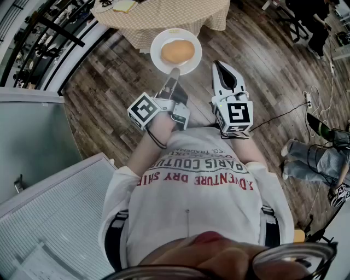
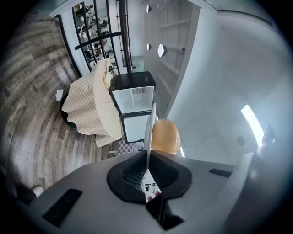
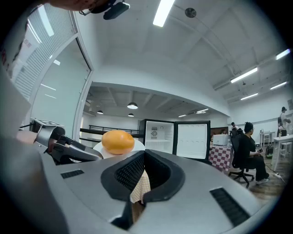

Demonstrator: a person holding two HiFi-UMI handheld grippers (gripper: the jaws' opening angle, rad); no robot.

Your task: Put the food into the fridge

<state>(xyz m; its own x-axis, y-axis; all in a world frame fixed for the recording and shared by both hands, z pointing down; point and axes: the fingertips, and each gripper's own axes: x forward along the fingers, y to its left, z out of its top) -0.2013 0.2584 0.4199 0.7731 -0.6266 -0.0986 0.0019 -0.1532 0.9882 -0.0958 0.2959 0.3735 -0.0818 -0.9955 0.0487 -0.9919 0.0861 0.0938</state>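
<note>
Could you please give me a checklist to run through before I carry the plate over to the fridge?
1. Left gripper shut on the rim of the white round plate: ok.
2. Golden-brown round bun sits near the plate's middle, away from the rim: ok.
3. Black fridge has its door open: ok.
4. Right gripper is free to help, shut with nothing between its jaws: ok.
5. Way to the fridge past the table with the beige checked tablecloth: cannot tell.
</note>
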